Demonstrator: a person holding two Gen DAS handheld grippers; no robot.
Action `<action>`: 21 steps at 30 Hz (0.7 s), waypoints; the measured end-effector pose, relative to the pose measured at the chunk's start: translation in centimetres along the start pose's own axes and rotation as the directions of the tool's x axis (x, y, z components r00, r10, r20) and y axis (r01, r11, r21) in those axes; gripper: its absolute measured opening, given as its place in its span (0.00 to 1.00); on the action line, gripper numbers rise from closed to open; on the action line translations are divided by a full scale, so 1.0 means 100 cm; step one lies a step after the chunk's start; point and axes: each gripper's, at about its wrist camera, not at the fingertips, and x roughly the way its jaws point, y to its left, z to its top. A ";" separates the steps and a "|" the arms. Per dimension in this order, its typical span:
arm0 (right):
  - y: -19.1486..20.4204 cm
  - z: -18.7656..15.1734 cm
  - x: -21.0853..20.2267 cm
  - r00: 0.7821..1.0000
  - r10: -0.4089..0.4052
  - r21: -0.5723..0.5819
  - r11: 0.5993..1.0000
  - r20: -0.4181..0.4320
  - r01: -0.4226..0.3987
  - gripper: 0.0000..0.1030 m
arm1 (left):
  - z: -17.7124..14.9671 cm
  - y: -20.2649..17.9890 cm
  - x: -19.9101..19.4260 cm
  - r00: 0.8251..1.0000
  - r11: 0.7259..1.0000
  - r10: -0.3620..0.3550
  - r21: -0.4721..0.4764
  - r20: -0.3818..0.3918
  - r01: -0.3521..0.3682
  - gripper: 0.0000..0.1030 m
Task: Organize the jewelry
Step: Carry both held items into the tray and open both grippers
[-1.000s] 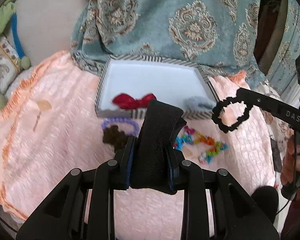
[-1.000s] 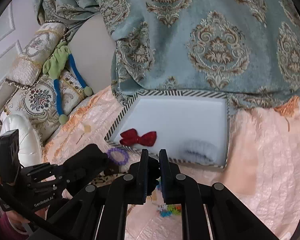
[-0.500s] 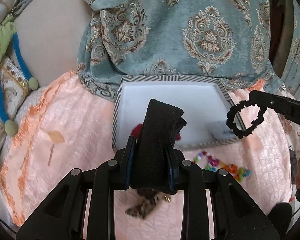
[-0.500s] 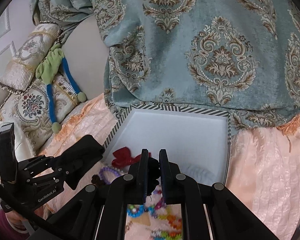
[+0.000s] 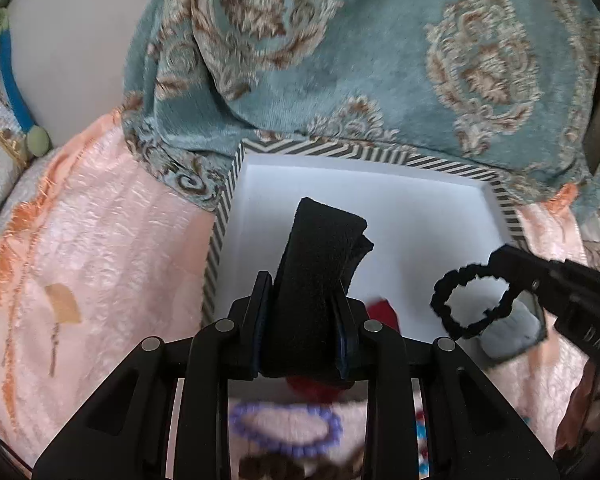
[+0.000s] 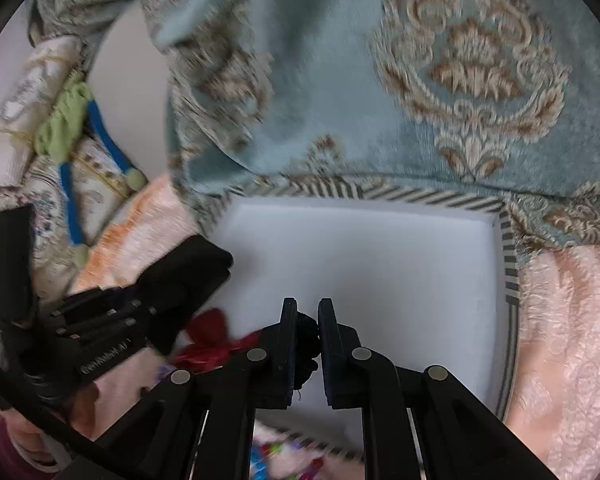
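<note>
My left gripper (image 5: 301,280) is shut on a folded black fabric band (image 5: 317,264) and holds it over the near left part of the white striped-rim box (image 5: 379,184). My right gripper (image 6: 304,312) is shut on a black scrunchie (image 5: 469,298), which hangs over the box's right side; between its fingers only a dark bit of the scrunchie (image 6: 305,344) shows. The left gripper with its band (image 6: 180,276) shows at the left of the right wrist view. A red bow (image 6: 212,340) lies in the box, partly hidden. A grey item (image 5: 511,328) lies in the box's right corner.
A purple bead bracelet (image 5: 286,426) and a brown patterned item (image 5: 284,468) lie on the peach bedspread (image 5: 112,260) in front of the box. Coloured beads (image 6: 284,454) lie near them. A teal patterned cloth (image 5: 379,60) rises behind the box. Cushions (image 6: 28,120) are at the left.
Both grippers have moved forward with their items and now hang over the box. The box looks larger and closer in both views.
</note>
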 end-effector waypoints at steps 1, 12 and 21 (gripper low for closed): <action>-0.004 -0.001 0.011 1.000 -0.012 0.006 1.000 -0.022 0.013 0.09 | 0.002 0.000 0.006 1.000 1.000 0.002 -0.001 -0.007 -0.002 0.25; -0.017 -0.023 0.049 0.987 -0.100 -0.042 0.995 -0.129 0.095 0.14 | 0.002 0.013 0.049 0.998 0.999 0.040 -0.032 -0.058 -0.041 0.39; -0.005 -0.026 0.015 0.994 -0.105 -0.048 0.994 -0.041 0.103 0.41 | 0.001 0.018 0.000 0.999 0.999 0.029 -0.036 0.015 -0.029 0.59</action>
